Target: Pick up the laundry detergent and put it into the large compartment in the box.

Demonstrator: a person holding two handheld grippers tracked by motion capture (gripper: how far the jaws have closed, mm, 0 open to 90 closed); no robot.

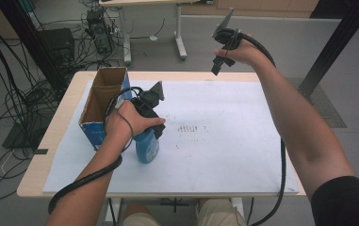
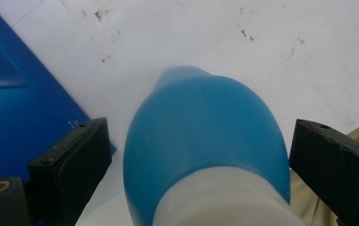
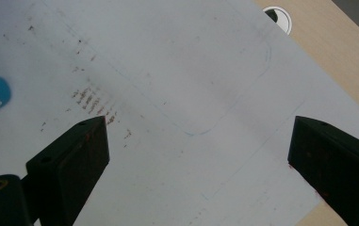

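A person at a wooden surface covered by a white sheet lowers the left gripper over a blue bottle, which stands on the sheet near the left, just beside an open blue cardboard box. In the left gripper view, the bottle sits between the jaws, which stand wide on either side of it with a gap at each flank. The right gripper is held high above the far right edge of the surface, well apart from the bottle. In the right gripper view its jaws are spread wide with nothing between them, over the stained sheet.
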